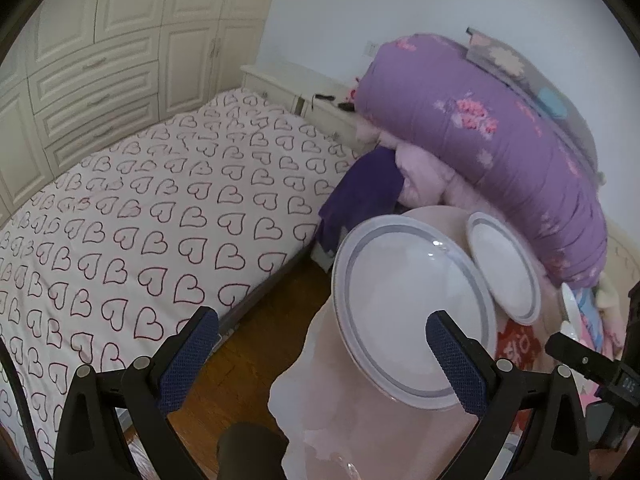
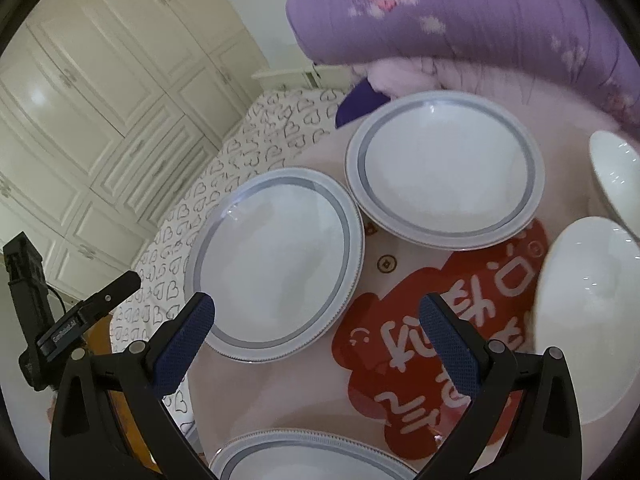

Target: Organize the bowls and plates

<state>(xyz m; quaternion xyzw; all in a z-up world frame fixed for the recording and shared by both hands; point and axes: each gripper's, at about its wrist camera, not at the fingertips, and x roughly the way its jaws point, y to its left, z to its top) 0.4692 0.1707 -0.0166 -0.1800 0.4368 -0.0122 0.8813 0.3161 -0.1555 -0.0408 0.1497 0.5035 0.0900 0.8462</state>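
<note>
In the right wrist view three white plates with grey rings lie on a pink cloth-covered table (image 2: 288, 396): a left plate (image 2: 276, 264), a far plate (image 2: 444, 172) and a near plate (image 2: 316, 460) cut by the bottom edge. Two plain white bowls sit at the right, one near (image 2: 592, 292) and one far (image 2: 616, 172). My right gripper (image 2: 318, 340) hovers open over the cloth, empty. The left wrist view shows the left plate (image 1: 412, 312) and the far plate (image 1: 504, 272). My left gripper (image 1: 320, 352) is open and empty at the table's left edge.
A bed with a heart-patterned sheet (image 1: 152, 216) stands left of the table across a strip of wooden floor (image 1: 256, 344). Folded purple bedding (image 1: 492, 136) is piled behind the plates. Cream wardrobes (image 1: 100, 48) line the far wall. A red printed patch (image 2: 436, 328) marks the cloth.
</note>
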